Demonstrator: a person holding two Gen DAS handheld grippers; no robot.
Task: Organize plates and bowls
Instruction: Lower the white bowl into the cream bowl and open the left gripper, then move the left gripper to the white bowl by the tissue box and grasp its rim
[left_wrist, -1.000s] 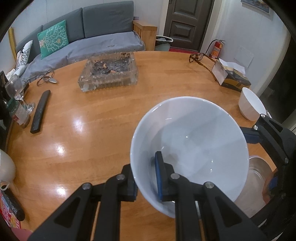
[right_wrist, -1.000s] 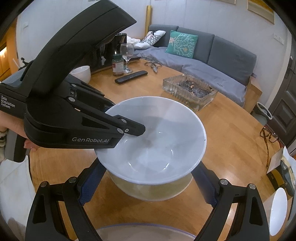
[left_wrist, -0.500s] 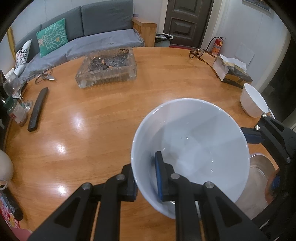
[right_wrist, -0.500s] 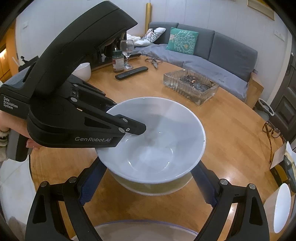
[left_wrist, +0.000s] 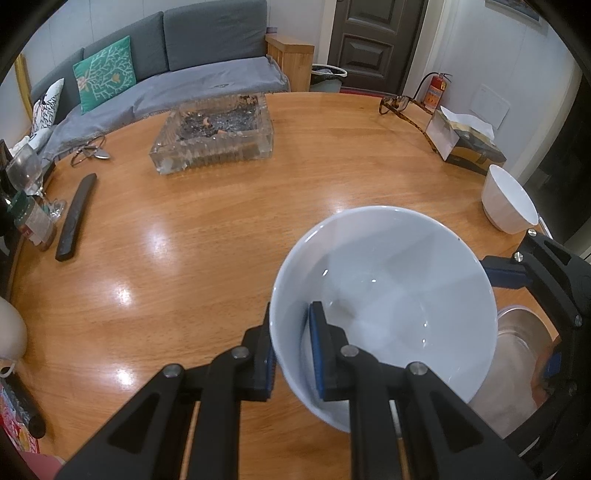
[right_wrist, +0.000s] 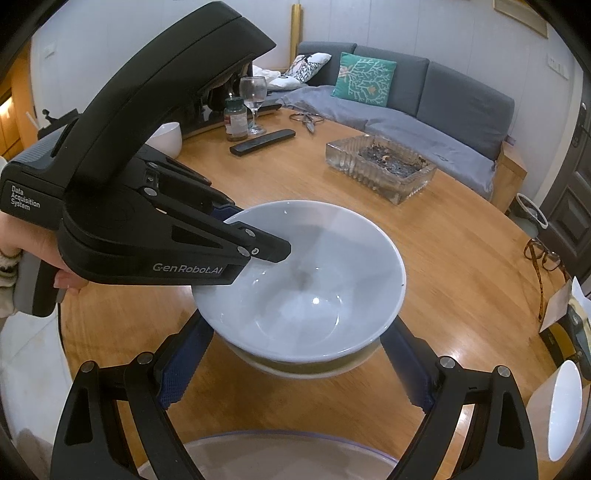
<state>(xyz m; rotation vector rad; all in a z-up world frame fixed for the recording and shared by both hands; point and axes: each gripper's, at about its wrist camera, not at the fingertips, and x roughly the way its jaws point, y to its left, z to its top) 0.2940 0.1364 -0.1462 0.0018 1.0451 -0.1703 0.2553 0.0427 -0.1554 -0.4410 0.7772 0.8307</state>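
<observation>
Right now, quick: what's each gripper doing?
Left gripper: shut on the white bowl, fingers pinching its rim.
Right gripper: open, fingers either side of the bowl underneath, holding nothing.

A home living room: grey sofa (left_wrist: 207, 48) with cushions behind a round wooden table (left_wrist: 207, 236).
</observation>
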